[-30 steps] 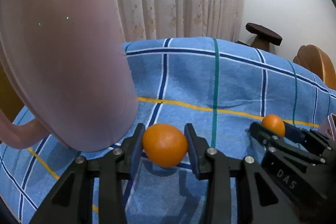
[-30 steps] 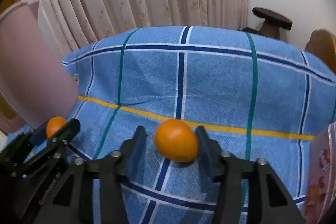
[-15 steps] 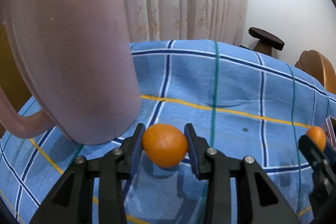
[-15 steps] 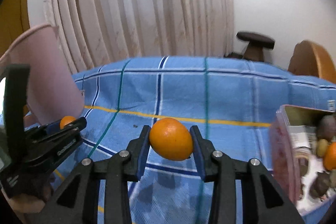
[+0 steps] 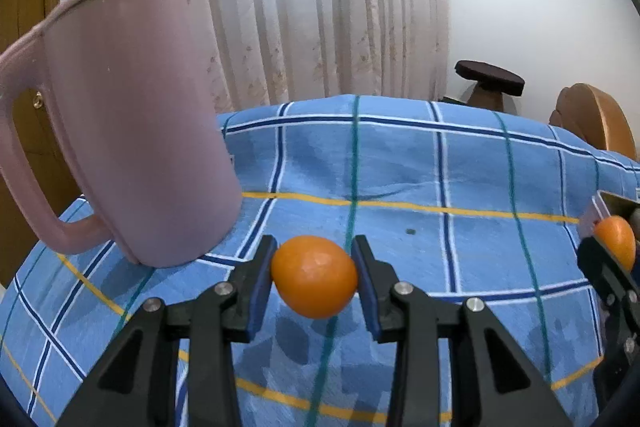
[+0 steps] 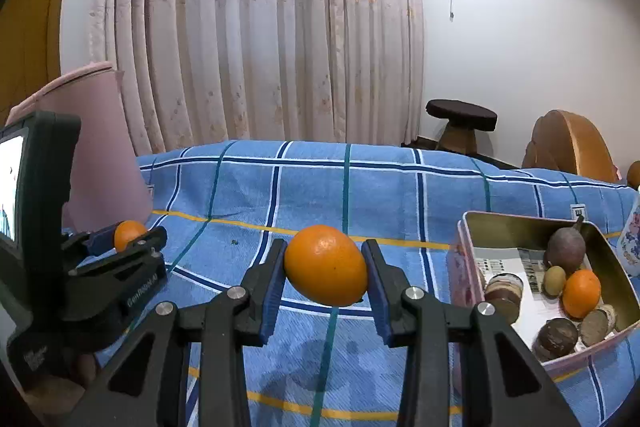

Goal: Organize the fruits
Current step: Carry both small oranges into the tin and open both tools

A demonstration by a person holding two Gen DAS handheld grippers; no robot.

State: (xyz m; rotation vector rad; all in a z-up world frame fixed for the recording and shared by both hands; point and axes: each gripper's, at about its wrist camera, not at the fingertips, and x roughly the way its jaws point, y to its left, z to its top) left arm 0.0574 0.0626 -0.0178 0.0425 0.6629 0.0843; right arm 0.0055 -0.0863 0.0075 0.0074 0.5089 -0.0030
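Note:
My left gripper (image 5: pixel 314 277) is shut on an orange (image 5: pixel 314 275), held above the blue checked cloth just right of a tall pink jug (image 5: pixel 132 131). My right gripper (image 6: pixel 326 271) is shut on a second orange (image 6: pixel 326 270), lifted over the cloth. To its right stands a pink tin (image 6: pixel 536 227) holding an orange, a purple fruit and several brown round things. In the right wrist view the left gripper (image 6: pixel 130 237) shows at the left with its orange (image 6: pixel 129 234). In the left wrist view the right gripper's orange (image 5: pixel 616 242) shows at the right edge.
The table wears a blue checked cloth (image 6: pixel 320 187) with yellow and green lines. Behind it hang pale curtains (image 6: pixel 260 47). A dark stool (image 6: pixel 460 119) and a wooden chair back (image 6: pixel 568 147) stand at the back right. A floral item (image 6: pixel 632 243) sits right of the tin.
Both grippers have drawn back and risen with their oranges still gripped. The right one swung right, bringing the tin into view. The jug now shows whole, farther from the left gripper.

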